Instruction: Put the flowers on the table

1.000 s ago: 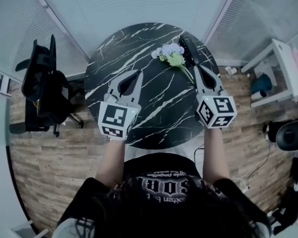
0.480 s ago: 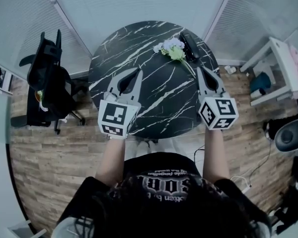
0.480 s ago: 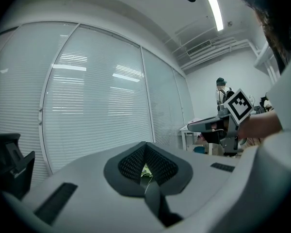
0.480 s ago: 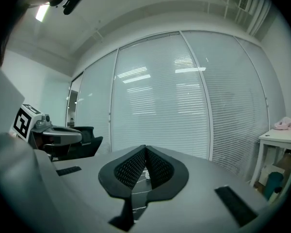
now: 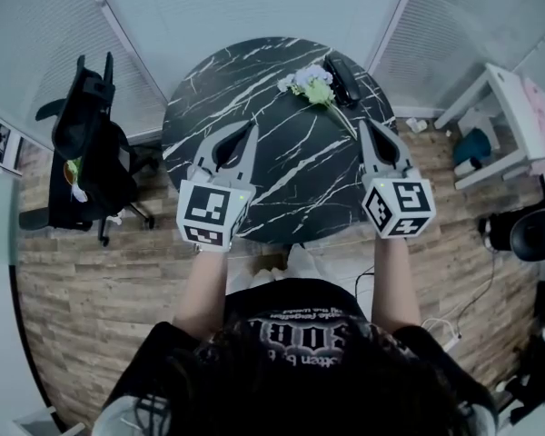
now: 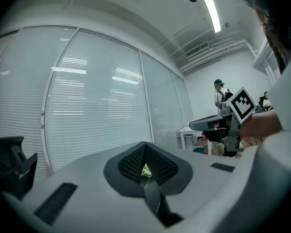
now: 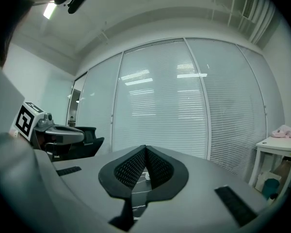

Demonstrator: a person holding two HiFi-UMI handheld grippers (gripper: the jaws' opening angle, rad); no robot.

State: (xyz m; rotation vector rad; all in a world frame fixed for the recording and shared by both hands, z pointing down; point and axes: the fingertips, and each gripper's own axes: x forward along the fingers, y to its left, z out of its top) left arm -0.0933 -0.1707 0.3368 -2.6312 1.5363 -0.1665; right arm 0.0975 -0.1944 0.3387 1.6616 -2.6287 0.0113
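A small bunch of pale purple and white flowers [image 5: 310, 84] with green leaves lies on the round black marble table [image 5: 254, 80], at its far right. The thin stem runs back toward me and ends just left of my right gripper [image 5: 364, 123]. That gripper is shut, with nothing between its jaws [image 7: 145, 147]. My left gripper [image 5: 251, 127] hovers over the table's near left part, well apart from the flowers, also shut and empty [image 6: 145, 143]. A speck of green shows through the gap behind its tips.
A slim black object [image 5: 343, 80] lies on the table just right of the flowers. A black office chair [image 5: 86, 148] stands left of the table, and a white side table [image 5: 500, 116] at the right. Window blinds close off the far side.
Both grippers have drawn back slightly toward me, away from the flowers. The flowers lie where they were on the table.
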